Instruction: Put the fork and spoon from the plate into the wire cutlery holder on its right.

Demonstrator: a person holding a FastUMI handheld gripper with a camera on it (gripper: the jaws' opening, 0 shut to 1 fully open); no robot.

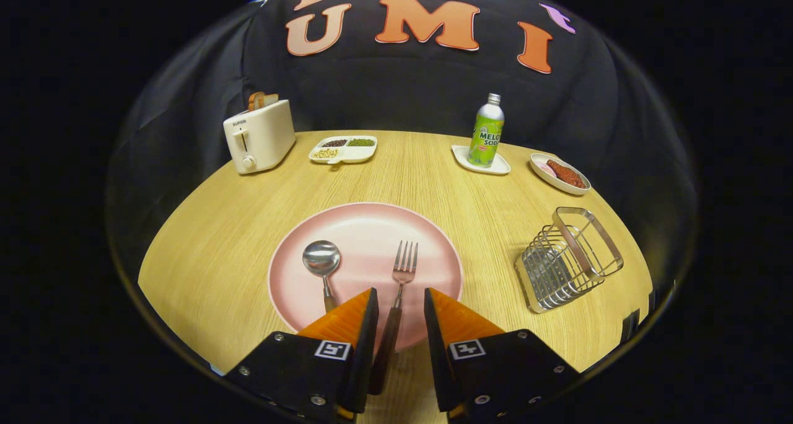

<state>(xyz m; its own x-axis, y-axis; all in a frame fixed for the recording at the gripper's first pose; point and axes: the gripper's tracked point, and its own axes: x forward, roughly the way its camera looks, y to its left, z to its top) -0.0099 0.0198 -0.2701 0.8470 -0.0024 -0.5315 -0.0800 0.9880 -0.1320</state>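
Observation:
A pink plate (365, 232) lies on the round wooden table just ahead of my fingers. On it rest a spoon (321, 260) to the left and a fork (403, 269) to the right, tines pointing away. The fork's dark handle (387, 337) runs back over the plate's near rim into the gap between my orange fingers (347, 315). My gripper (401, 295) stands open, the handle lying close to the left finger, with a clear gap to the right one. The wire cutlery holder (567, 260) stands to the right of the plate, empty.
At the table's far side stand a cream toaster (259, 136) with bread in it, a divided snack dish (342, 149), a green soda bottle (487, 132) on a small white tray, and a dish of red food (560, 173).

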